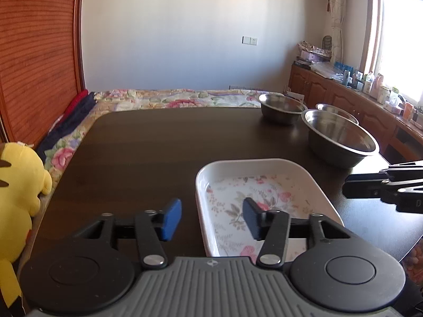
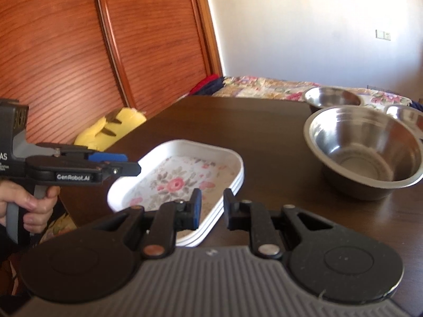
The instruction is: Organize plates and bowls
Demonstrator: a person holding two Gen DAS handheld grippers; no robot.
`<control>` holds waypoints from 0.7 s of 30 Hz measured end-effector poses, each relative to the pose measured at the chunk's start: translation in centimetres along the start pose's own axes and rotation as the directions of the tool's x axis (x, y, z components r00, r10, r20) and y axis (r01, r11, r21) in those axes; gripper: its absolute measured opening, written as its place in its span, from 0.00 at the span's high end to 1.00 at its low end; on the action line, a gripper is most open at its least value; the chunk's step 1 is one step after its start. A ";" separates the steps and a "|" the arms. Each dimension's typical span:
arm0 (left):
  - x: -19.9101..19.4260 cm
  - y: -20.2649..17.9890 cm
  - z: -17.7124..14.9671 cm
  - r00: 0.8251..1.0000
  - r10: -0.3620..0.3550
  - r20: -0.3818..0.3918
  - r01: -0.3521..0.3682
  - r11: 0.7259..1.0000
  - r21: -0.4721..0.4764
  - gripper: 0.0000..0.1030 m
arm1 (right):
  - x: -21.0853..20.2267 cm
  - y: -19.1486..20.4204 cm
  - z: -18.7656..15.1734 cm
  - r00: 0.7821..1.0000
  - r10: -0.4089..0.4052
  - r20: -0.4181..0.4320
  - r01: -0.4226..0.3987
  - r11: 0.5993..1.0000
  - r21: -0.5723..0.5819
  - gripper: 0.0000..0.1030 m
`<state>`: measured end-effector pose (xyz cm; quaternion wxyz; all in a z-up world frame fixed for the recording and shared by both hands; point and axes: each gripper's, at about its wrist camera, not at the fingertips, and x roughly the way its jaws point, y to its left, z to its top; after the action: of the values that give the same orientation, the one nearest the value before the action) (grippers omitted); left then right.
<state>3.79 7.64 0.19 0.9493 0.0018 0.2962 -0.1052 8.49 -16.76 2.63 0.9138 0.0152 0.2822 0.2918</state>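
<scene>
- Left wrist view: the left gripper [image 1: 211, 218] is seen with its fingers apart, straddling the left rim of the floral rectangular plate [image 1: 267, 185] without pressing it; the right finger hangs over the plate's inside.
- The plate rests on the dark bench [image 1: 148, 148]. Beyond the plate, three steel bowls are seen, the largest steel bowl [image 1: 341, 137] nearest it.
- Right wrist view: the right gripper [image 2: 211, 206] is seen over the plate's near right edge, fingers together with only a narrow gap, nothing clamped.
- The plate is shown as the top of a stack; a hand [image 2: 29, 206] is seen left of it.
</scene>
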 end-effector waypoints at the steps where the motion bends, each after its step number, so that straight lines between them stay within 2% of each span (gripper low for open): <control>1: -0.1 -0.1 0.1 1.000 0.002 0.007 -0.002 1.000 0.000 0.33 | -0.3 -0.1 0.0 1.000 -0.004 0.012 0.004 1.000 0.003 0.81; 2: -0.1 -0.3 0.4 1.000 0.005 0.016 -0.005 1.000 0.000 0.25 | -0.5 -0.2 0.1 1.000 -0.011 0.024 0.011 1.000 0.004 0.81; 7: 0.0 -1.1 0.9 0.999 -0.006 0.040 0.006 1.000 -0.002 0.09 | -1.9 -1.0 0.2 0.996 -0.051 0.073 0.051 0.999 0.010 0.78; 8: 0.0 -1.3 1.0 0.999 -0.010 0.041 0.010 1.000 0.001 0.05 | -2.1 -1.1 0.1 0.995 -0.061 0.081 0.060 0.998 0.009 0.74; 10: 0.2 -1.8 1.2 0.999 -0.018 0.042 0.018 1.000 0.007 0.02 | -2.7 -1.3 0.0 0.991 -0.086 0.104 0.087 0.996 -0.009 0.58; 12: 0.3 -2.4 1.3 0.999 -0.025 0.044 0.024 1.000 0.015 0.01 | -3.0 -1.7 -0.1 0.987 -0.110 0.118 0.111 0.994 -0.003 0.53; 14: 0.5 -2.9 1.6 0.999 -0.036 0.039 0.035 0.999 0.018 0.01 | -3.3 -2.2 -0.1 0.985 -0.118 0.124 0.118 0.993 0.007 0.52; 18: 0.9 -4.1 1.9 0.998 -0.060 0.029 0.060 0.998 0.032 0.01 | -3.8 -3.1 -0.3 0.977 -0.158 0.143 0.157 0.987 0.015 0.39; 21: 1.2 -4.9 2.1 0.997 -0.072 0.016 0.072 0.996 0.044 0.01 | -4.2 -3.3 -0.5 0.968 -0.199 0.154 0.202 0.979 -0.004 0.38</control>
<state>4.95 2.51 1.56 0.9472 0.0108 0.2853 -0.1457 7.12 -21.88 3.72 0.9577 0.0001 0.2084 0.1984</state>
